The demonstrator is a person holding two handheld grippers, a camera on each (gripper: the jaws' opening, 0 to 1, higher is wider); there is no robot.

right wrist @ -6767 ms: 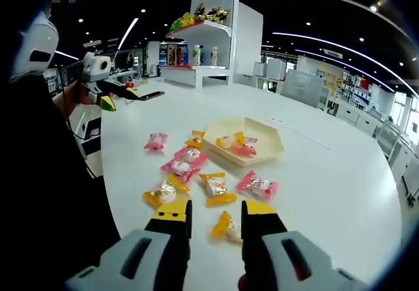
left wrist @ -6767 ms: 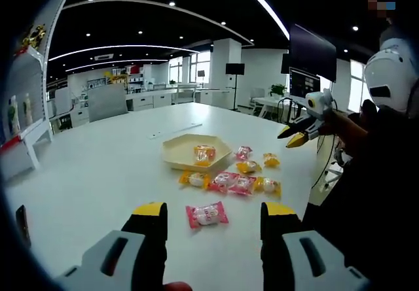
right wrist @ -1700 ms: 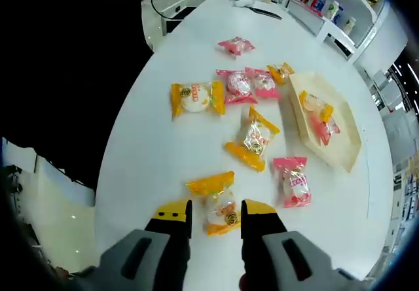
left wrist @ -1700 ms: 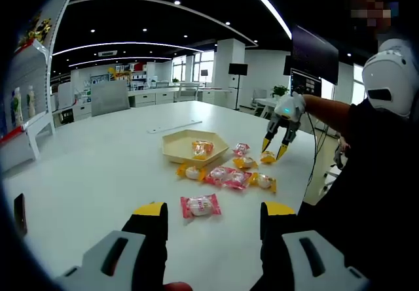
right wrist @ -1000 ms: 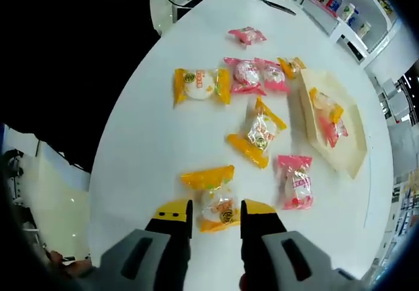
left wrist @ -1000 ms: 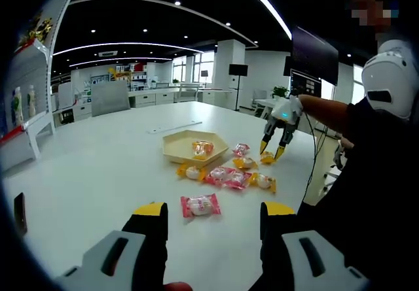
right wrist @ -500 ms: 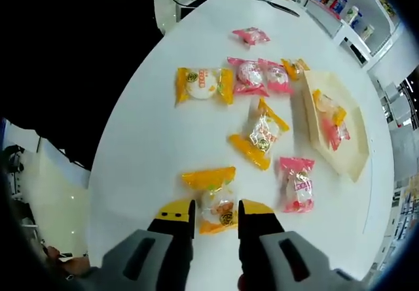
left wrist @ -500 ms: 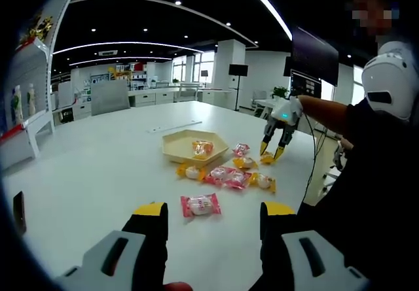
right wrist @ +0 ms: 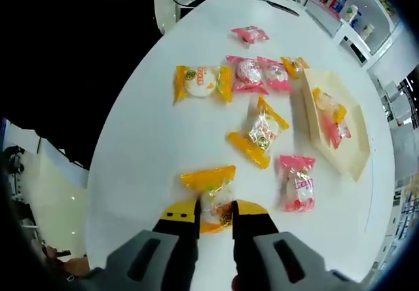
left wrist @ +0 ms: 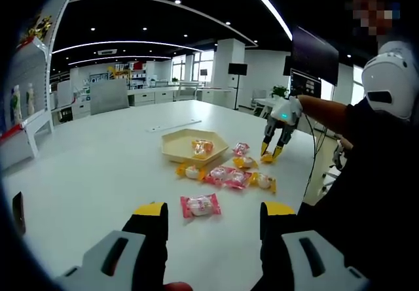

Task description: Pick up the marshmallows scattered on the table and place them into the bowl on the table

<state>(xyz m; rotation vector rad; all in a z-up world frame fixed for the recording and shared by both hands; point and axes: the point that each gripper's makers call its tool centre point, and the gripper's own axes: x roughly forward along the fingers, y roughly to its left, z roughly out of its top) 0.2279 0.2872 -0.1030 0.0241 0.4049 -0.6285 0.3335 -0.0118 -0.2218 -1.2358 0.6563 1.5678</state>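
Grasp step. At lower centre of the right gripper view, the right tool [right wrist: 215,214] stands narrowed around an orange-wrapped marshmallow [right wrist: 211,196] on the white counter [right wrist: 144,154]; firm grip cannot be confirmed. The bowl [right wrist: 339,134] lies at right, holding two sweets. The left tool [left wrist: 213,214] hangs wide, empty. Next: finish closing, lift, carry to the bowl.

Smooth white worktop [right wrist: 150,127] with a soft sheen; marshmallows [right wrist: 211,198] in glossy, crinkled clear-film wrappers with orange or pink ends; bowl [right wrist: 357,148] of matt cream material, plastic or wood unclear; right gripper [right wrist: 215,218] of grey moulded plastic with matt yellow jaw tips.
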